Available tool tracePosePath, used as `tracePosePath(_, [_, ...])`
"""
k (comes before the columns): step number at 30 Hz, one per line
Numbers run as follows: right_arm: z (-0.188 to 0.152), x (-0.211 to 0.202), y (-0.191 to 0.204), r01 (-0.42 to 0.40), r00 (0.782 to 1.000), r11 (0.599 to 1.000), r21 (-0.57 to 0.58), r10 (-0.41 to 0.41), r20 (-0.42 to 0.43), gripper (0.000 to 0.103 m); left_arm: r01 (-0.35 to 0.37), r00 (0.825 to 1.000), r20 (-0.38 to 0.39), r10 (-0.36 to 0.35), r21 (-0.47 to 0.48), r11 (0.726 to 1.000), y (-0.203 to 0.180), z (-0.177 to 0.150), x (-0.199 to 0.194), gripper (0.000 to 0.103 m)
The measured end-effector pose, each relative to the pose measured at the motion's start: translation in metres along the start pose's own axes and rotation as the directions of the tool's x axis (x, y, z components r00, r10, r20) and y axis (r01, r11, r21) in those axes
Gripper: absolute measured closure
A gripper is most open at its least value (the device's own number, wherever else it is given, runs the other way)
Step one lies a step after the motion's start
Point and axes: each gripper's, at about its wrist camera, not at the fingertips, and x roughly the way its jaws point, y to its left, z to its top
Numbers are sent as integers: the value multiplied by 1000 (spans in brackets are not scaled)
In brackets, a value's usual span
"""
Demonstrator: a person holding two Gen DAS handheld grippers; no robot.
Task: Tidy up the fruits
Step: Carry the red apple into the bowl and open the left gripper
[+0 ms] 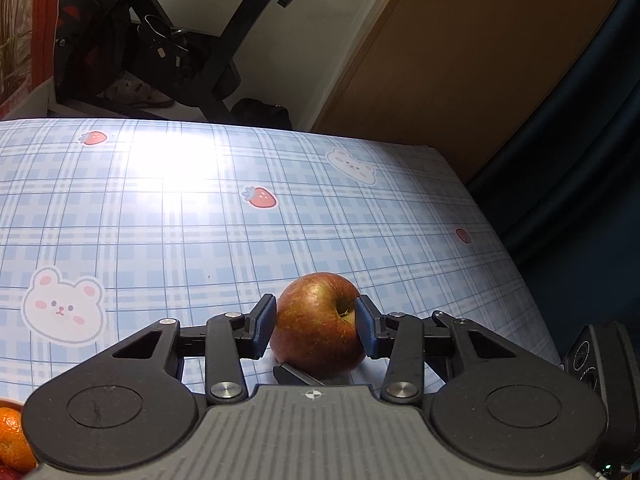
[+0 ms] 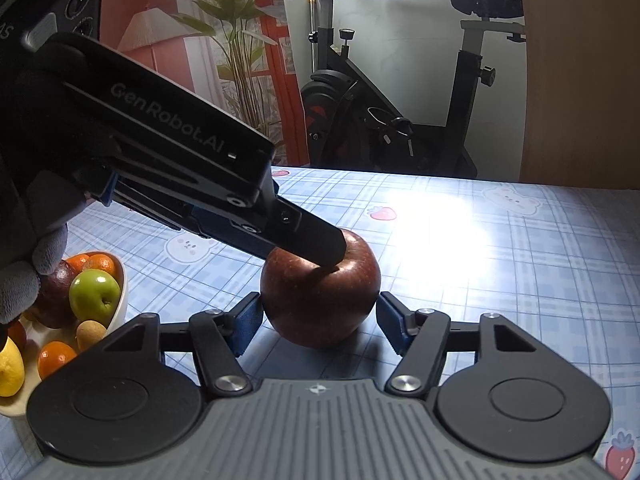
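Left gripper [image 1: 316,326]: blue pads pressed on either side of the red apple [image 1: 318,322], which sits on the checked cloth [image 1: 160,220] near the table's right edge. Grip confirmed from the right wrist view, where one finger lies across the apple's top.

Right gripper [image 2: 318,320]: jaws apart, flanking the same apple low down; left pad at the skin, contact unclear, right pad just clear.

Bowl [image 2: 122,300], at left on the cloth, holds a green apple [image 2: 94,296], oranges [image 2: 96,264] and other fruit. A gloved hand [image 2: 24,280] carries the left gripper.
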Motion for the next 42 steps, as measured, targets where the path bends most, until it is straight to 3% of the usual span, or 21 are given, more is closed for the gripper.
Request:
tracePosePath(8, [-5, -8, 10, -1, 1000, 1000, -20, 1, 5, 39, 2, 1000, -22, -1, 7, 1000, 0, -4, -7, 62])
tracePosePath(16, [-9, -32, 46, -26, 1000, 999, -44, 25, -4, 39, 3, 999, -46, -2, 10, 1000, 3, -26, -49, 62])
tracePosePath(22, [2, -51, 85, -88, 996, 993, -78, 90, 19, 39, -21, 1000, 4, 21, 3, 1000, 11, -42, -105, 62])
tracePosePath(29, [-1, -52, 135, -171, 985, 974, -150, 174, 3, 39, -99, 995, 23, 99, 5, 995, 26, -67, -153, 62])
tracePosePath(42, [-14, -42, 177, -242, 970, 950, -195, 231, -80, 39, -135, 990, 22, 138, -80, 988, 57, -97, -176, 62])
